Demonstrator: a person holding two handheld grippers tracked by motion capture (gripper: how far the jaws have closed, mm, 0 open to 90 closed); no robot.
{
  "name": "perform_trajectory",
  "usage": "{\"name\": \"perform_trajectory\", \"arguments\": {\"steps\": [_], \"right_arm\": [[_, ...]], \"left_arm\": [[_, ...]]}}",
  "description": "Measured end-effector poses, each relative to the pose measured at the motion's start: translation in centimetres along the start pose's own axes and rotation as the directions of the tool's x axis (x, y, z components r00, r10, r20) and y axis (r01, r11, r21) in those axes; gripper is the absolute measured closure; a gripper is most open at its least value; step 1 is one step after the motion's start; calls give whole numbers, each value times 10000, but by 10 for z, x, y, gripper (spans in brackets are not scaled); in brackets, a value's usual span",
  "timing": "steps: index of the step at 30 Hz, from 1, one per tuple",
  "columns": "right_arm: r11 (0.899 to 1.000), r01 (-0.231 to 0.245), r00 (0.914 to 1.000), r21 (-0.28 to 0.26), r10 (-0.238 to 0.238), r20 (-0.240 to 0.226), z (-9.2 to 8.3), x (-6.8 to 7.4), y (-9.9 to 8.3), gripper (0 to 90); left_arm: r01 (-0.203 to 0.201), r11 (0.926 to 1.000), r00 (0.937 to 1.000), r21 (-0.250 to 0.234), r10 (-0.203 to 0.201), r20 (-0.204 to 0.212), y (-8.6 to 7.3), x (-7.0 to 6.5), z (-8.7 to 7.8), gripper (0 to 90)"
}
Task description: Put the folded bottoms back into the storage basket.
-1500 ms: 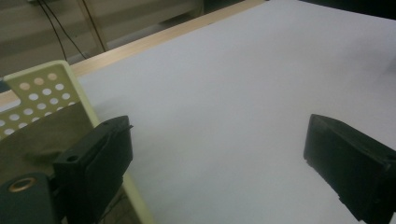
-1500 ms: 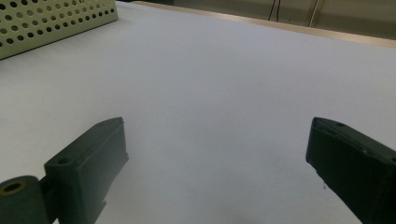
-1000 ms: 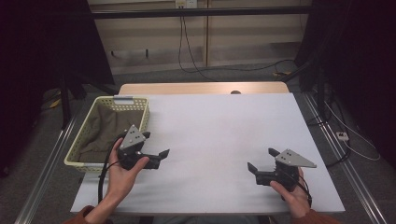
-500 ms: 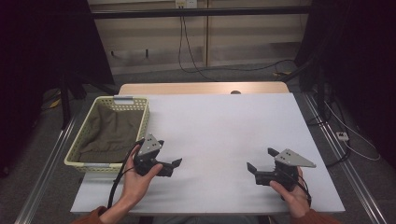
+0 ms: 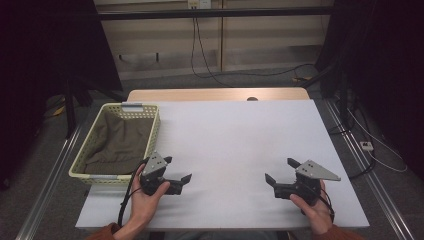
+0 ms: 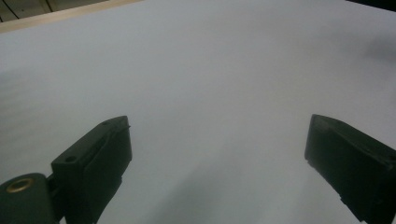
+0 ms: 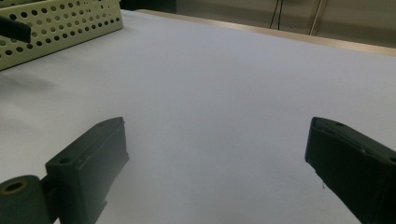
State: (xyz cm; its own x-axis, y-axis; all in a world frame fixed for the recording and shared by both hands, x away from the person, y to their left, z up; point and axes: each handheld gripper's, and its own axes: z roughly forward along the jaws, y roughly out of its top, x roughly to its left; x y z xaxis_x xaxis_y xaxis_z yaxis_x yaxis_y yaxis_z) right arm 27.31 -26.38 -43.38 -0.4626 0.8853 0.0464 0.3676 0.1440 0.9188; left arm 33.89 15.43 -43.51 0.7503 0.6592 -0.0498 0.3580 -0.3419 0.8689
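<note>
- Left gripper [image 5: 177,170] held low over the white table [image 5: 235,135] near its front left corner, just beside the basket's near right corner; jaws spread wide, nothing between them, aimed toward the table's middle.
- Seen from the left gripper view: two black jaws well apart, bare white tabletop between and beyond them.
- Right gripper [image 5: 281,171] held near the front right of the table, jaws likewise spread and gripping nothing, aimed left toward the other gripper (well apart from it).
- Seen from the right gripper view: wide gap between the jaws, white surface ahead, perforated basket wall at the far upper left.
- Pale yellow basket [image 5: 86,154] standing at the table's left edge, holding an olive-brown cloth [image 5: 122,142] that lies folded inside, below the rim.
- Cloth untouched by either gripper; left gripper nearest to it, outside the basket wall.
</note>
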Motion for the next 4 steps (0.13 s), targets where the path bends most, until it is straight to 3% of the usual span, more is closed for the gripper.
{"name": "perform_trajectory", "arguments": {"steps": [4], "right_arm": [[10000,-45,10000,-13,45,2,0,0,0,57]], "left_arm": [[-148,9998,9998,114,147,104,0,-2,1,74]]}}
